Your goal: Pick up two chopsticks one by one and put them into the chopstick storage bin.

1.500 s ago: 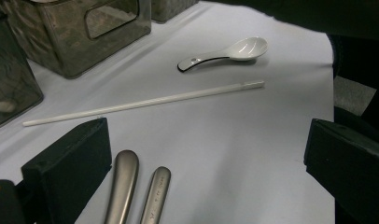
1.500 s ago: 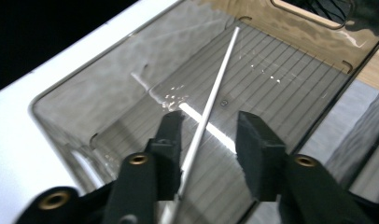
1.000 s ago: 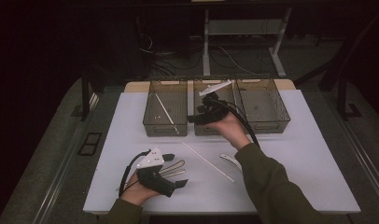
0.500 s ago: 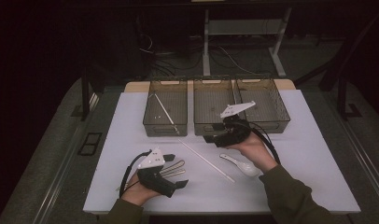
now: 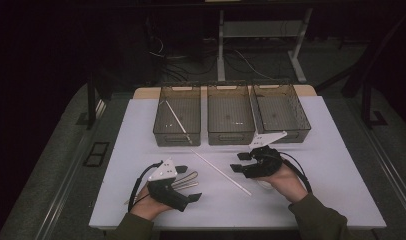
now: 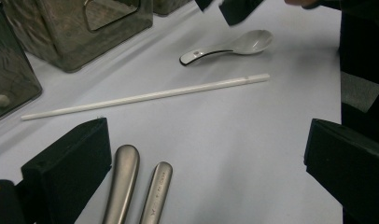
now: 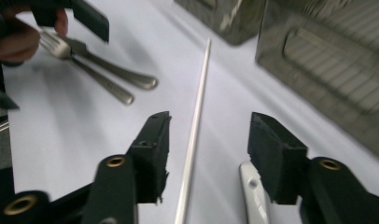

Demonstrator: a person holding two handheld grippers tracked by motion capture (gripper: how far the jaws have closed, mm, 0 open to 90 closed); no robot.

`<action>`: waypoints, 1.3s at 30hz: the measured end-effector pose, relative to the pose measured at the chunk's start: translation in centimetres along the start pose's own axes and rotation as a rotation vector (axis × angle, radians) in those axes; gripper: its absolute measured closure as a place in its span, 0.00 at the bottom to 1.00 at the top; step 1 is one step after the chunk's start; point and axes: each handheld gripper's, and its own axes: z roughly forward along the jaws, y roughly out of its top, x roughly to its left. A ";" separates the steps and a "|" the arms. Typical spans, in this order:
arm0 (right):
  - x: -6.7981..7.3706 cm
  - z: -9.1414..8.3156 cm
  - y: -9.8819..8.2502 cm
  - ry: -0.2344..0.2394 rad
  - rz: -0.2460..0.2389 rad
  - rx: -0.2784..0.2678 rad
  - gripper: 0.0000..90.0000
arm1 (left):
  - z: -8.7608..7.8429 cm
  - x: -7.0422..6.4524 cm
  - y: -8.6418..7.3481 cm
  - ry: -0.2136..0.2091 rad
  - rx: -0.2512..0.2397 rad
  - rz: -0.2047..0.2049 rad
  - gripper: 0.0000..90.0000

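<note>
The right hand-held gripper (image 7: 204, 154), its jaws just closing but gripping nothing, straddles a long thin white plastic chopstick (image 7: 195, 122) on the white worktop (image 7: 75, 130).

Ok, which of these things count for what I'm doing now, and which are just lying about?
In the job: right gripper, jaws just been closing, astride the loose chopstick, not gripping it; left bin, already holding a chopstick.
Lying about: white spoon; metal cutlery by the open left gripper; middle bin; right bin; floor cables.
</note>
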 end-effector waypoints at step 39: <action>2.9 4.1 -2.8 -0.106 -0.084 0.209 0.93 | -0.1 -0.2 0.1 -0.003 0.005 0.015 0.00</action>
